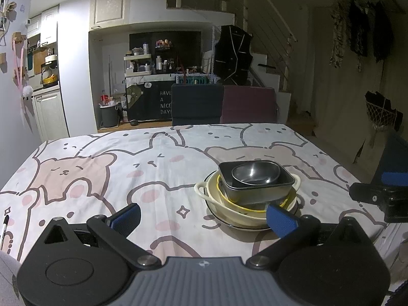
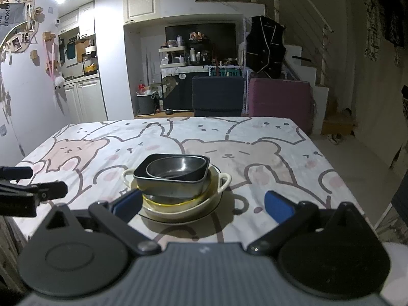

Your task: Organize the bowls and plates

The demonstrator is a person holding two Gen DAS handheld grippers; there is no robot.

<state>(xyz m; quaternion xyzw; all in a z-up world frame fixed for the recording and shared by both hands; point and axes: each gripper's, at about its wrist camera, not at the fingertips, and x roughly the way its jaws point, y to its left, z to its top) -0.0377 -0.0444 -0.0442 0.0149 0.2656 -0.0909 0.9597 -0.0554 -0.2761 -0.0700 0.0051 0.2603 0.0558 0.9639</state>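
One stack of dishes stands on the bear-print tablecloth (image 1: 142,168). A small round metal bowl (image 1: 255,174) sits in a dark rectangular pan (image 1: 257,191), over a yellow-rimmed bowl (image 1: 229,200), a cream two-handled bowl (image 1: 237,214) and a white plate (image 1: 229,225). My left gripper (image 1: 204,216) is open, empty, just left of the stack, its right pad near the stack's front. In the right wrist view the same stack, topped by the metal bowl (image 2: 176,167) in the pan (image 2: 170,183), sits ahead of my open, empty right gripper (image 2: 204,205), whose left pad is close to the cream bowl (image 2: 178,209).
A pen (image 1: 5,227) lies at the table's left edge. Two chair backs, dark blue (image 1: 196,104) and maroon (image 1: 248,104), stand at the far side. My right gripper's black body (image 1: 377,196) shows at the right of the left wrist view.
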